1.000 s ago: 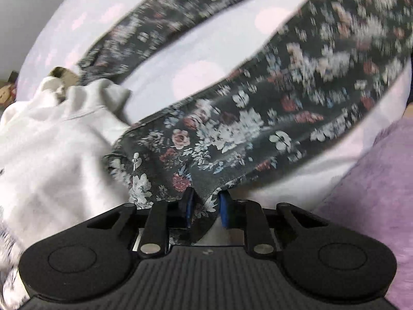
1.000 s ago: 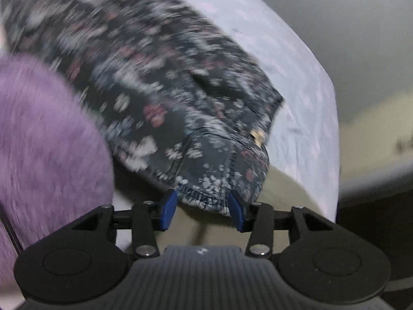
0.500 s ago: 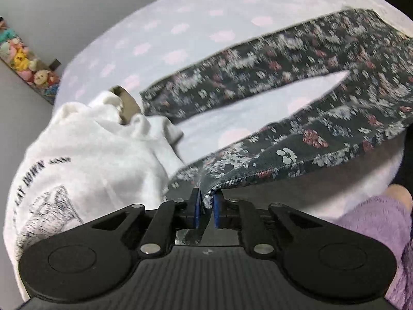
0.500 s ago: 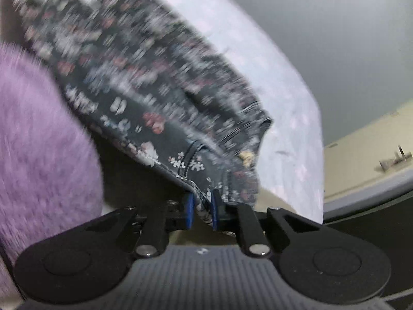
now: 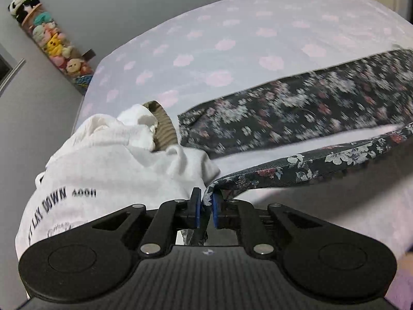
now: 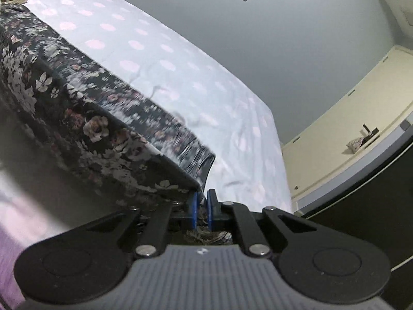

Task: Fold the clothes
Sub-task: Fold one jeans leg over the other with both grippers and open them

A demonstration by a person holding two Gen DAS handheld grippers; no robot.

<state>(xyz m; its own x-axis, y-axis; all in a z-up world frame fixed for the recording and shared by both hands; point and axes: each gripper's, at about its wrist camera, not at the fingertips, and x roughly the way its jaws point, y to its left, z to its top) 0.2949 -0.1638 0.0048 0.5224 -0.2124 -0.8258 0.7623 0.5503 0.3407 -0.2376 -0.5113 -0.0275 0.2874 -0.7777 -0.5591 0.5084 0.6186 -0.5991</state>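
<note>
My left claw (image 5: pixel 206 208) clamped narrow on one hem of the floral trousers (image 5: pixel 296 111), my right claw (image 6: pixel 202 208) pinching their other end, near leg lifted above the bed (image 5: pixel 232 25), white sweatshirt (image 5: pixel 108 165) heaped beside it

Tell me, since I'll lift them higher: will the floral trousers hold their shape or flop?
Probably flop. The trousers sag between the left hand-held gripper and the right hand-held gripper, each shut on an edge. The far leg trails on the bed, so it will likely drag. The weave looks denim-like, perhaps fairly heavy.
</note>
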